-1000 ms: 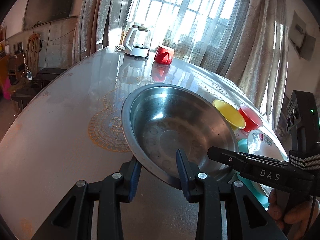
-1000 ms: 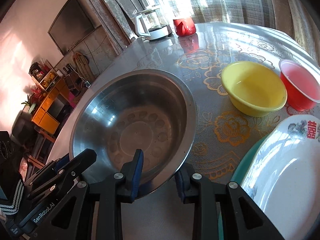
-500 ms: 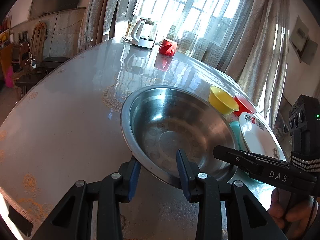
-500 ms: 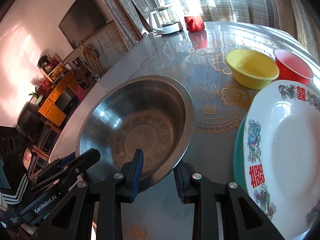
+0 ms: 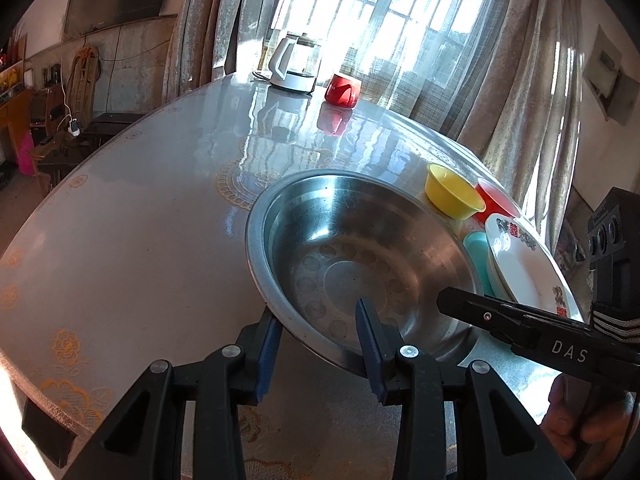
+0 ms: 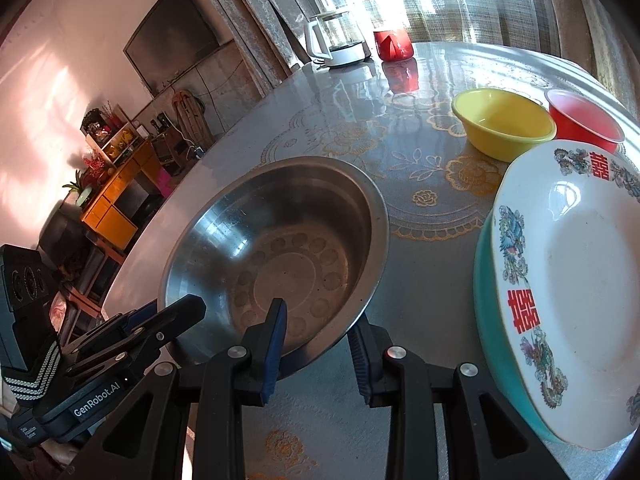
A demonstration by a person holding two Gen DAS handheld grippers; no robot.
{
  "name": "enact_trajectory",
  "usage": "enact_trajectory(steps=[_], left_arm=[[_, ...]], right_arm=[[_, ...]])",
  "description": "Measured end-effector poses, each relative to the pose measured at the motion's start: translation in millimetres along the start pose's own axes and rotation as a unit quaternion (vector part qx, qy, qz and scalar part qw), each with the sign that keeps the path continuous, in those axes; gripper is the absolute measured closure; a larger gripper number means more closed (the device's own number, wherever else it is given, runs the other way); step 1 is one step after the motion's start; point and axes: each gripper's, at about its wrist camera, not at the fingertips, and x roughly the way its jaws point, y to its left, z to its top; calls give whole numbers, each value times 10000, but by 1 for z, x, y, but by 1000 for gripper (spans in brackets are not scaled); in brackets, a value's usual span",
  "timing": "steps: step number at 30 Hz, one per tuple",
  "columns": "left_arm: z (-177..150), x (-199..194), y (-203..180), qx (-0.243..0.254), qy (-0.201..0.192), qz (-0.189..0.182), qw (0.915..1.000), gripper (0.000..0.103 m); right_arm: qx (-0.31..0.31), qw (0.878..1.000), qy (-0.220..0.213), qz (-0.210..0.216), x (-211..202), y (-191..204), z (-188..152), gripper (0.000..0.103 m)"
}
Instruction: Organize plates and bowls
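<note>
A wide stainless-steel basin (image 5: 360,256) sits on the glossy round patterned table (image 5: 140,220), its near rim straddled by the left gripper (image 5: 318,336) and, further along, the right gripper (image 6: 318,344); both have just been easing apart, pads slack, apparently to set it down. To its right, a white decorated plate (image 6: 580,280) tops a teal dish (image 6: 486,292), behind them a yellow plastic bowl (image 6: 504,124) and red bowl (image 6: 584,120).

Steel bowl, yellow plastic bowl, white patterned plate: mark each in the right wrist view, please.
Round steel bowl (image 6: 280,248): right wrist view, on its inner floor.
Yellow plastic bowl (image 6: 502,122): right wrist view, on its inside.
White patterned plate (image 6: 580,280): right wrist view, on its plain white centre.
</note>
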Motion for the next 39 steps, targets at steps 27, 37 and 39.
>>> enact_trajectory(steps=[27,37,39], left_arm=[[36,3,-49,541,-290,91,9981,58],[44,19,-92,911,-188,-20,9957,58],[45,21,-95,918,-194,-16,9956,58]], right_arm=[[526,9912,-1197,-211,-75,-45,0,69],[915,9852,-1389,-421,-90,-82,12,69],[969,9845,-1393,-434,-89,-86,15,69]])
